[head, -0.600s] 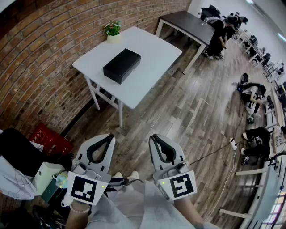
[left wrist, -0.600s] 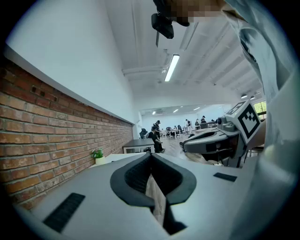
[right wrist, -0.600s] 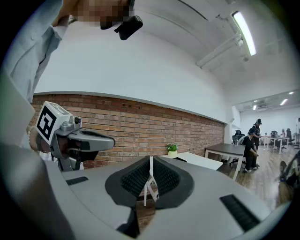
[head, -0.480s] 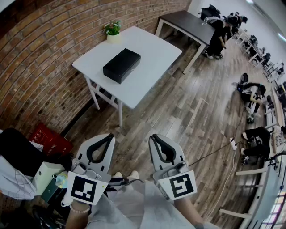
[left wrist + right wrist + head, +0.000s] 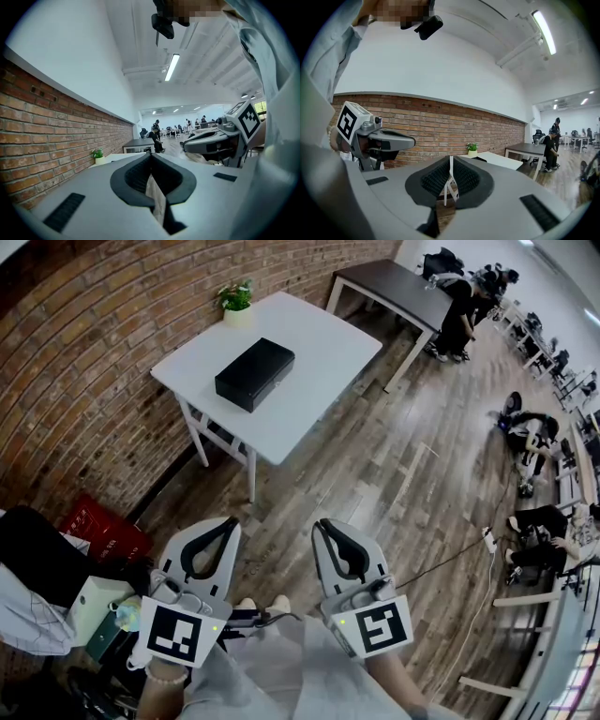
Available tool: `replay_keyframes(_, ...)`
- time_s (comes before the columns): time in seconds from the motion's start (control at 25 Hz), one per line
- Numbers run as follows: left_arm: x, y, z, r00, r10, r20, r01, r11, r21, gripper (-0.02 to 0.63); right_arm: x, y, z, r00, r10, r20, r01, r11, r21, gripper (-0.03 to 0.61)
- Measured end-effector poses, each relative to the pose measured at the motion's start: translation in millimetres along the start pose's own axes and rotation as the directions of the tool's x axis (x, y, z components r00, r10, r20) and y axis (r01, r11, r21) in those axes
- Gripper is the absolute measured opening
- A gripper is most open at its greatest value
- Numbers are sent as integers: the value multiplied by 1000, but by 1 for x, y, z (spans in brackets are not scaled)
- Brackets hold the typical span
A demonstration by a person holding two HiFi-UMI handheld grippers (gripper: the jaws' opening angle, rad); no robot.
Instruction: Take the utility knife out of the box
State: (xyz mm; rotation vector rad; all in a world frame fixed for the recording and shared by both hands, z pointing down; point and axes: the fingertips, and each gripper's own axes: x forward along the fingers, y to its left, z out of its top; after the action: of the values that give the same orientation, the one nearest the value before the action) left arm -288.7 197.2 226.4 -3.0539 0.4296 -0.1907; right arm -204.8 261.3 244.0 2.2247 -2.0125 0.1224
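The left tongs [image 5: 228, 525] and right tongs [image 5: 323, 525] are closed and empty, well apart from the table [image 5: 323, 348]. There the shut black box [image 5: 254, 374] lies near a potted plant [image 5: 235, 304], with wood floor [image 5: 375, 474] between; the knife is unseen.

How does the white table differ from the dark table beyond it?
The white table has a white top; the dark table has a near-black one. The white table carries a black box and a potted plant; the dark table looks bare at its near end. Both are rectangular and stand by the brick wall.
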Motion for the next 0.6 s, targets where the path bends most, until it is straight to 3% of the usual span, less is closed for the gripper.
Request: replay_keyframes(0.6, 9, -22, 11, 997, 78, 2, -78, 997, 1, 18, -15, -28, 5, 998, 53, 41, -54, 998, 41, 52)
